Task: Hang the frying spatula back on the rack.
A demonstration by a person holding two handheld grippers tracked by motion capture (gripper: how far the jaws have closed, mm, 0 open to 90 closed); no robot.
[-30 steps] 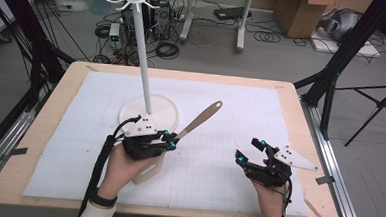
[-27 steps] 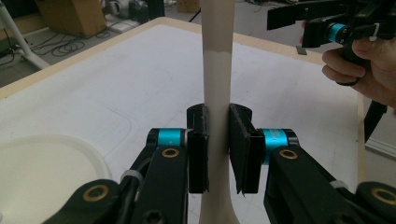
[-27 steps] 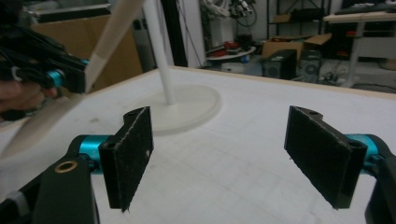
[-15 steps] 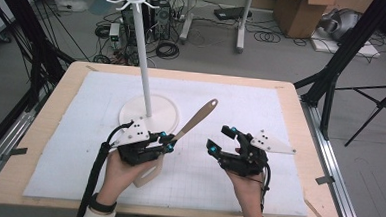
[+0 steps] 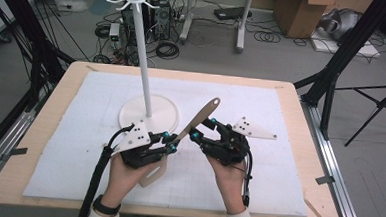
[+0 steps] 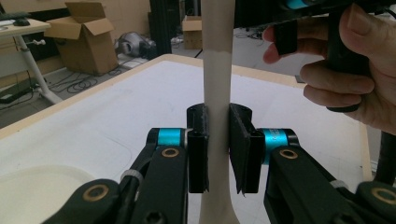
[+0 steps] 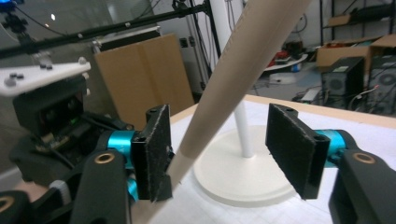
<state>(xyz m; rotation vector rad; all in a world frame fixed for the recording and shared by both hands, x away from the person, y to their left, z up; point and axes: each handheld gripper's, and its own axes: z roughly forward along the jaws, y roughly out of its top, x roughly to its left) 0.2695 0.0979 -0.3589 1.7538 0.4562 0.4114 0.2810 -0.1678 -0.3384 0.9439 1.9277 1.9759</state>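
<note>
At centre frame of the high view, my left gripper [image 5: 171,142] is clamping the long beige wooden spatula [image 5: 199,119] by its handle, angling it toward the upper right. My right gripper [image 5: 203,129] is straddling that handle, jaws wide apart, just below the white hook-topped stand [image 5: 144,71].

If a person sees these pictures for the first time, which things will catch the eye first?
First, the beige spatula near the table's middle, tilted up and away from the person: the left gripper is shut on its handle, and the right gripper stands open around the handle higher up. Next, the tall white stand with hooks on top, rising from a round base behind the grippers on the white mat.
</note>
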